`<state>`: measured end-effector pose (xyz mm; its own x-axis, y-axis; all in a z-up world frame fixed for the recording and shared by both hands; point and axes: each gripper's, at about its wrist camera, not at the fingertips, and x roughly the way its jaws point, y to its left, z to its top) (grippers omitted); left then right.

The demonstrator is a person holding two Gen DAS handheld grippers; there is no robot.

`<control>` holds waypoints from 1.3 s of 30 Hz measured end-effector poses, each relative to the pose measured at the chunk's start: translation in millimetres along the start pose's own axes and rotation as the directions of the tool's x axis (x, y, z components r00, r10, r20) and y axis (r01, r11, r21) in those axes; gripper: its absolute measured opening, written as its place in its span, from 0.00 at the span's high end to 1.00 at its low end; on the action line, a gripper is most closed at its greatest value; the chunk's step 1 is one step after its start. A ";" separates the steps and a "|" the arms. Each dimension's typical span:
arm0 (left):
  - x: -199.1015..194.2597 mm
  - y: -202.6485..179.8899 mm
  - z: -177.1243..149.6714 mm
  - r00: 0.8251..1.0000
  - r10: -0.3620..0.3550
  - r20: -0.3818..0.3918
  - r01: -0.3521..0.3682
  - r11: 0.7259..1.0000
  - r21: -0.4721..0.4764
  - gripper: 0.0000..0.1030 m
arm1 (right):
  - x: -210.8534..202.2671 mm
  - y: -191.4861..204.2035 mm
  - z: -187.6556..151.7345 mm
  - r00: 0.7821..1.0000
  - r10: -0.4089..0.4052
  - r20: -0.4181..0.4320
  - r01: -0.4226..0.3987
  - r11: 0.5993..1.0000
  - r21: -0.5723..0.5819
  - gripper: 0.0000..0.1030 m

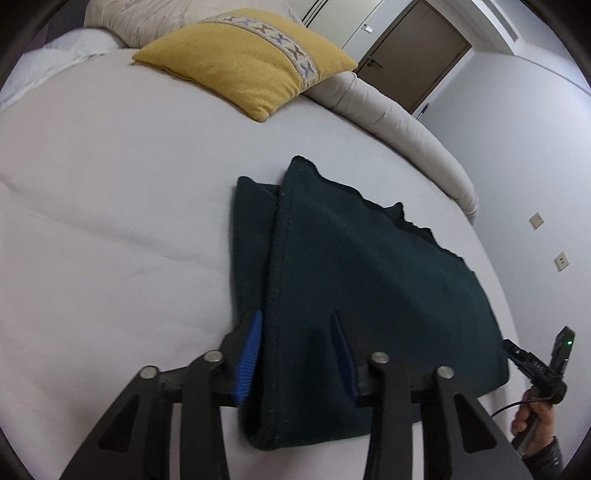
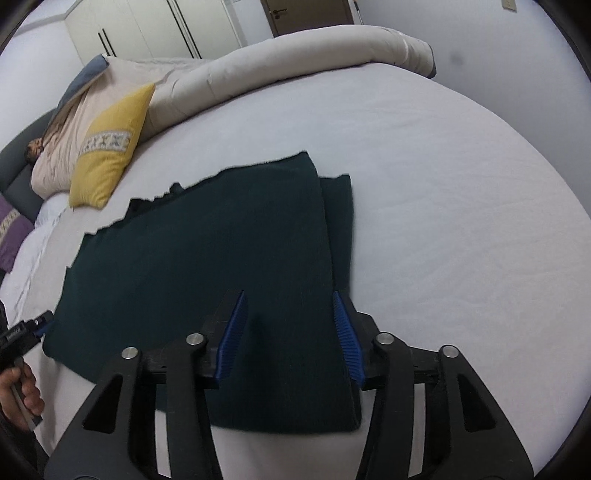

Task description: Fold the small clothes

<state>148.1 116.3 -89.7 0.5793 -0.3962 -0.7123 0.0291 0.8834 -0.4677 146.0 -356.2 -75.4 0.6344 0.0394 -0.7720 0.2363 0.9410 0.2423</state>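
Note:
A dark green knitted garment (image 1: 369, 280) lies folded on the white bed sheet (image 1: 110, 221); it also shows in the right wrist view (image 2: 207, 251). My left gripper (image 1: 297, 321) is open, its blue fingers (image 1: 251, 350) straddling the garment's near left edge. My right gripper (image 2: 288, 302) is open over the garment's near right edge, blue fingers (image 2: 347, 336) apart, the cloth lying flat between them. The right gripper also shows at the left view's lower right (image 1: 539, 365). The left gripper shows at the right view's left edge (image 2: 22, 332).
A yellow cushion (image 1: 243, 59) lies at the far side of the bed, beside a rolled beige duvet (image 1: 399, 122). A purple cushion (image 2: 11, 236) lies at the left. A brown door (image 1: 413, 55) and white wardrobe (image 2: 155, 29) stand behind.

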 end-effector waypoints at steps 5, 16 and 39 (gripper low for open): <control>1.7 1.5 -6.8 1.000 0.015 -0.022 -0.015 1.000 0.010 0.85 | -9.6 -16.8 -16.8 1.000 0.004 -0.022 -0.004 1.000 0.010 0.65; -6.3 -4.5 -14.1 1.000 0.012 -0.022 -0.011 0.999 0.033 0.94 | -17.8 -36.6 -25.1 0.998 0.021 -0.052 -0.019 0.999 0.038 0.94; -25.3 20.5 -52.4 0.999 -0.033 -0.042 0.031 0.999 -0.040 0.94 | -45.8 -55.7 -59.1 0.997 0.065 -0.053 -0.056 0.987 0.148 0.95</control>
<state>91.3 131.4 -108.7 0.5437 -0.4350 -0.7178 0.0149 0.8601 -0.5099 60.2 -390.6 -88.2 0.6087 0.1179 -0.7846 0.3068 0.8770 0.3698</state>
